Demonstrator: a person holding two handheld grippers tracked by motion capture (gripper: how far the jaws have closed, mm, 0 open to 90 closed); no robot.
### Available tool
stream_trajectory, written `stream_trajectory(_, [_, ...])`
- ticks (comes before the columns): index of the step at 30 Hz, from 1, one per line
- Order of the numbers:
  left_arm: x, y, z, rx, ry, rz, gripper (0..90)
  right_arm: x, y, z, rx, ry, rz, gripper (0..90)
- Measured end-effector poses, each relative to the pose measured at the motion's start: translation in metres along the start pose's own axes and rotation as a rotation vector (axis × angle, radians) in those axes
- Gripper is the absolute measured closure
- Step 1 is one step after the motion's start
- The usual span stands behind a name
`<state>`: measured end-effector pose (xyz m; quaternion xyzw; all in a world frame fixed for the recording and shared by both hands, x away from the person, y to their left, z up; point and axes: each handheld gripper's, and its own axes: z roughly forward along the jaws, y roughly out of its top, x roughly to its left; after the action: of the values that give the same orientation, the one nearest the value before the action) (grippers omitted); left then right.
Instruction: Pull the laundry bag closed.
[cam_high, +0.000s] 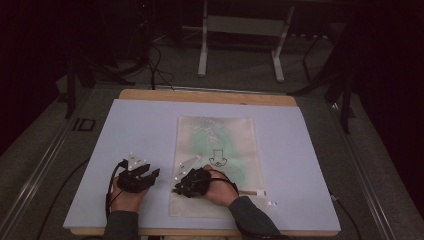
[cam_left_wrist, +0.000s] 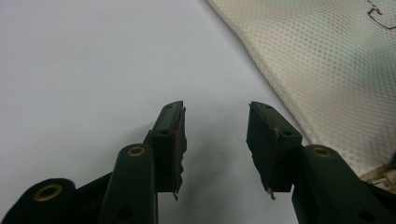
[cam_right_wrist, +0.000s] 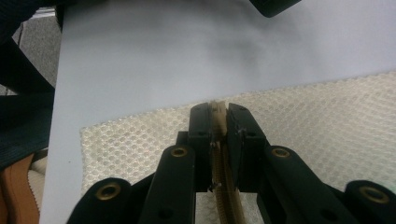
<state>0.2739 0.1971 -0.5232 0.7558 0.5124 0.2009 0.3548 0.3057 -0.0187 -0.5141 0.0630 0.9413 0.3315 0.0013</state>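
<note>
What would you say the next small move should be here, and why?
Probably bring the left gripper onto the edge of the mesh bag to hold it down. Its fingers stand open over the bare mat, beside the bag. The right gripper is shut on the zipper, so any pull may drag the unpinned bag.

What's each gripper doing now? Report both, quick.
Left gripper: jaws open, nothing between them, over the bare table.
Right gripper: jaws shut on the mesh bag's zipper strip.
</note>
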Motion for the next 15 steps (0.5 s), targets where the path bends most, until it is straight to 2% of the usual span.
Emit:
stream_trajectory(6, [-0.003, 0.001, -0.001, -0.009, -0.019, 0.009, 57.9, -0.002, -0.004, 0.007, 0.012, 0.02, 0.02, 80.8])
stream_trajectory(8, [-0.006, 0.001, -0.001, -0.01, -0.046, 0.013, 59.8, -0.003, -0.005, 0.007, 0.006, 0.027, 0.025, 81.0])
stream_trajectory(15, [-0.013, 0.002, -0.001, -0.006, -0.075, 0.035, 70.0, 0.0, -0.004, 0.008, 0.021, 0.011, -0.006, 81.8])
